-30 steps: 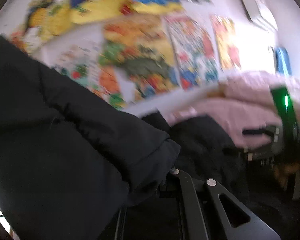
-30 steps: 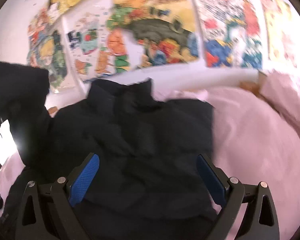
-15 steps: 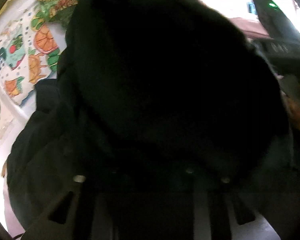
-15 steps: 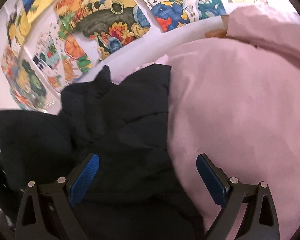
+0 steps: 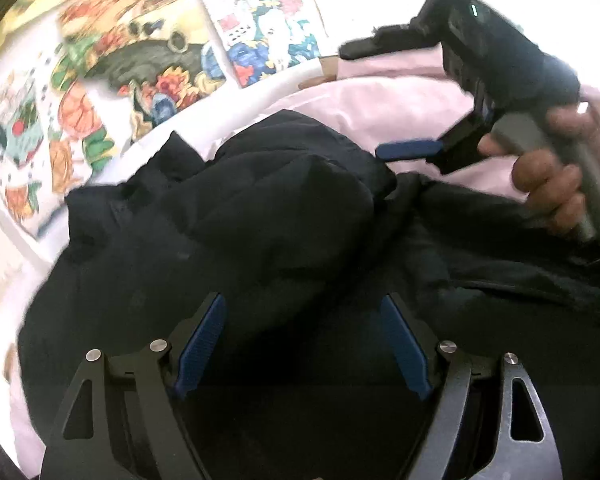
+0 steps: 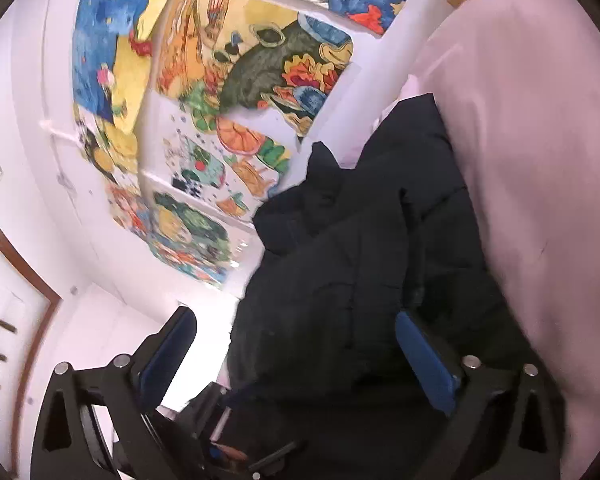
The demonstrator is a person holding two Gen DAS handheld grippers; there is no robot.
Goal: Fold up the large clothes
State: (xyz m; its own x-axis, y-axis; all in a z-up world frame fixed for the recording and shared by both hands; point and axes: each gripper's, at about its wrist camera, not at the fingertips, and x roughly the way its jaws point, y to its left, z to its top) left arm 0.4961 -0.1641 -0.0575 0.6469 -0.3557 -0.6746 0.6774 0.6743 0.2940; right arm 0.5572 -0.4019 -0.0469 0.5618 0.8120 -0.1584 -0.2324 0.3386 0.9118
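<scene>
A large black puffer jacket (image 5: 227,224) lies bunched on a pink bedsheet (image 5: 380,100), its collar toward the wall. My left gripper (image 5: 302,340) is open just above the jacket, holding nothing. My right gripper (image 6: 295,356) is open over the jacket (image 6: 360,264), with its pads apart and empty. In the left wrist view the right gripper (image 5: 416,100) shows at the upper right, held in a hand, its blue pad (image 5: 410,149) near a fold of the jacket.
Colourful posters (image 6: 259,80) cover the white wall behind the bed. The pink bedsheet (image 6: 540,160) spreads to the right of the jacket. A door frame (image 6: 19,260) shows at the far left.
My left gripper let go of the jacket sleeve it had carried over, and the sleeve now lies on the jacket body. The right gripper turned leftward toward the wall.
</scene>
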